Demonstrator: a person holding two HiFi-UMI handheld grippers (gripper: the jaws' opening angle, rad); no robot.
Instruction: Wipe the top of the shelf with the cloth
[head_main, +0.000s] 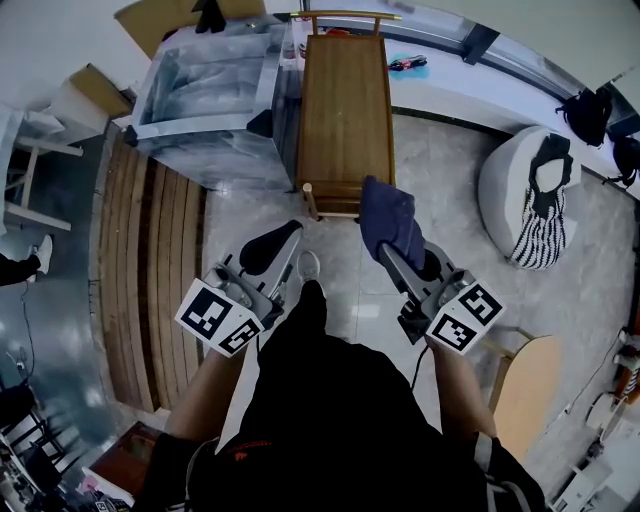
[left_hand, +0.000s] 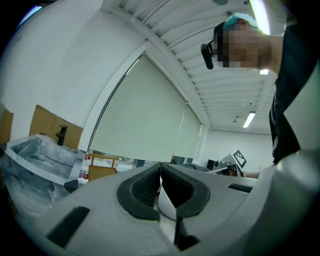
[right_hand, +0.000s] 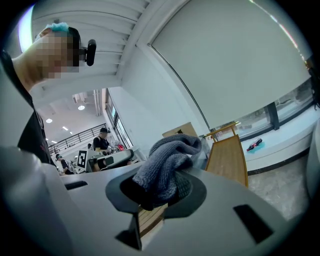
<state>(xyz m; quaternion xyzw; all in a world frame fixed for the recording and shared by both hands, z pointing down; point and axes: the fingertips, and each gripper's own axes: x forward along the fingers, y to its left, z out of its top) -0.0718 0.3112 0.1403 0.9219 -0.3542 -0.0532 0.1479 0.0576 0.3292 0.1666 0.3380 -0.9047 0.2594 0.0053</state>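
Note:
The wooden shelf stands ahead of me on the floor, and its long slatted top is bare; it also shows in the right gripper view. My right gripper is shut on a dark blue cloth, which bunches up over the jaws just short of the shelf's near end. In the right gripper view the cloth bulges out of the right gripper. My left gripper hangs to the left of the shelf's near end, shut with nothing in it; in its own view the left gripper has its pads meeting.
A box wrapped in clear plastic stands against the shelf's left side. Wooden slats lie at the left. A white pouf with a striped cloth is at the right, a window ledge runs behind, and a pale wooden board lies at lower right.

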